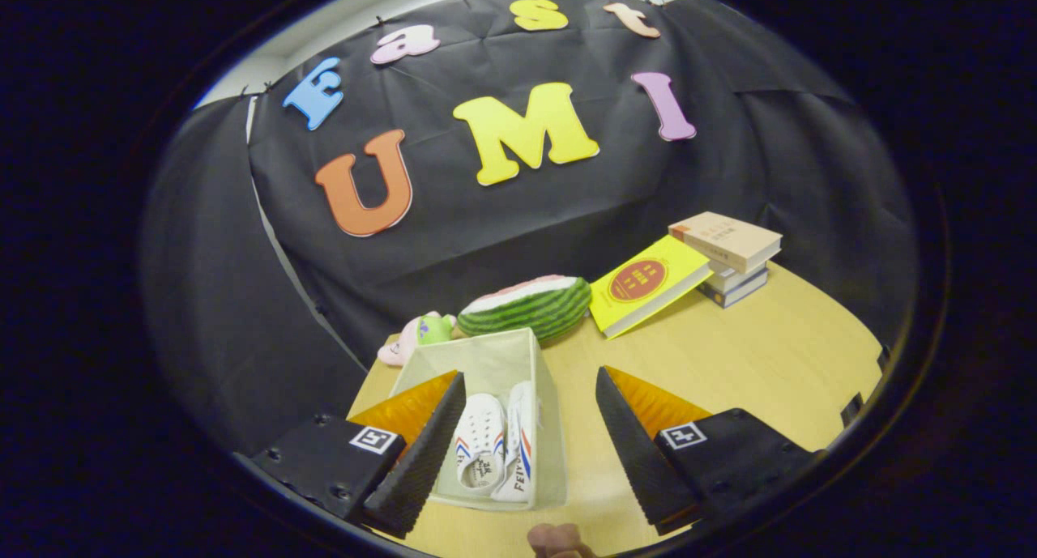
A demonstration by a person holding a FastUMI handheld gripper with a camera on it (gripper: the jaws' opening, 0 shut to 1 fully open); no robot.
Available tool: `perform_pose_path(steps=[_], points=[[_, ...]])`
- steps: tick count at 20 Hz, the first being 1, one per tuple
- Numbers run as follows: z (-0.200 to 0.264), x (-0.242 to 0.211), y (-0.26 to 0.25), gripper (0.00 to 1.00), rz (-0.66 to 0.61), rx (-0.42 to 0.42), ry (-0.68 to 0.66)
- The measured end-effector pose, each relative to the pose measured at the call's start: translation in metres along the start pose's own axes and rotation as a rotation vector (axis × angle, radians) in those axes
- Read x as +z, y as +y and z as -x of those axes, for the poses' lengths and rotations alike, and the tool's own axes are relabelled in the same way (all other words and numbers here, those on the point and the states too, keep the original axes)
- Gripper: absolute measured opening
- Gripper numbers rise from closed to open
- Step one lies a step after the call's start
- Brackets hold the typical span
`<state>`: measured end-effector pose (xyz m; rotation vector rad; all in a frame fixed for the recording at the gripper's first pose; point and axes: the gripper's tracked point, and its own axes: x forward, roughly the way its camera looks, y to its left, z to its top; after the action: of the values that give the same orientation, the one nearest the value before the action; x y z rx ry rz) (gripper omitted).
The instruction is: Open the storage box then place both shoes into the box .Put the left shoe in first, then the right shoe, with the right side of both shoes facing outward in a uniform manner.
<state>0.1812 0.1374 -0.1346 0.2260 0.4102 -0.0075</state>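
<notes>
A pale fabric storage box (544, 380) stands open on the wooden table, between and just ahead of my fingers. Two white shoes with red and blue stripes lie inside it: one (480, 449) sole-side up toward the left finger, the other (520, 445) on its side against the box's right wall. My gripper (531, 453) hovers open above the box with nothing between its fingers; the left finger (421, 453) overlaps the box's left wall and the right finger (636, 453) is over bare table to the box's right.
Beyond the box lie a watermelon-slice plush (527, 305) and a small pink and green plush (417, 335). Farther right a yellow book (644, 287) leans on a stack of books (729, 254). A fingertip (555, 539) shows near the table's front edge.
</notes>
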Motion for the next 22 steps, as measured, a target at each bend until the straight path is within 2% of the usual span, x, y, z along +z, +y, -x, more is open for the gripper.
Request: perform_pose_path(steps=[7,12,14,16,18,20,22], points=[[0.075,0.036,-0.020,1.00,0.145,-0.034,-0.200],[0.129,0.043,-0.023,1.00,0.223,-0.024,-0.301],[0.154,0.053,-0.036,1.00,0.248,-0.076,-0.378],[0.175,0.050,-0.052,1.00,0.223,-0.117,-0.417],[0.185,0.044,-0.053,1.00,0.173,-0.081,-0.407],[0.197,0.053,-0.064,1.00,0.176,-0.071,-0.424],[0.207,0.062,-0.079,1.00,0.204,-0.103,-0.455]])
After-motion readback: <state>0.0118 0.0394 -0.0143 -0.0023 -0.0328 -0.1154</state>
